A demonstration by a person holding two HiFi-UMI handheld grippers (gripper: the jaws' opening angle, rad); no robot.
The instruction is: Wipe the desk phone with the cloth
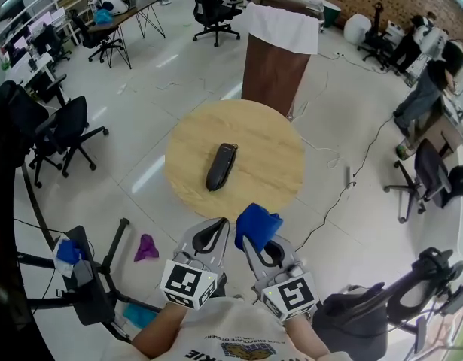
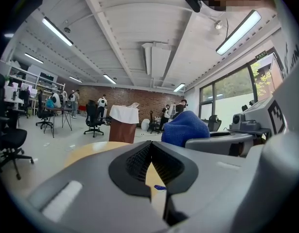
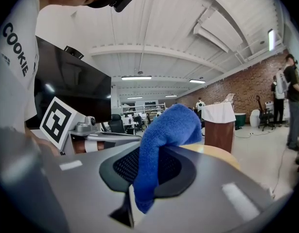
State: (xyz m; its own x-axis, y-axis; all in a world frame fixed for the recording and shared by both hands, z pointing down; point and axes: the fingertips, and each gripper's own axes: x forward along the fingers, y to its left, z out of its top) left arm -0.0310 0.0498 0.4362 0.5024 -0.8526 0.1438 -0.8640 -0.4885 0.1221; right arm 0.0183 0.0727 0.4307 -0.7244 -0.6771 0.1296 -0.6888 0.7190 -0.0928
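left tool (image 2: 150, 148) shut tight, nothing in it. right tool (image 3: 148, 168) clamped on the blue cloth (image 3: 168, 125), bunched up above its jaws. desk phone (image 1: 221, 166) lies mid round desk (image 1: 280, 145), ahead of both tools. white shirt (image 3: 18, 47) reads "cookie".

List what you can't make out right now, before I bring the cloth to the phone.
- Phone: seen in the head view only, and too small there to show buttons or dirt.
- Phone in both gripper views: not visible; the gripper bodies block most of the table.
- Right gripper tips, head view: covered by the cloth.
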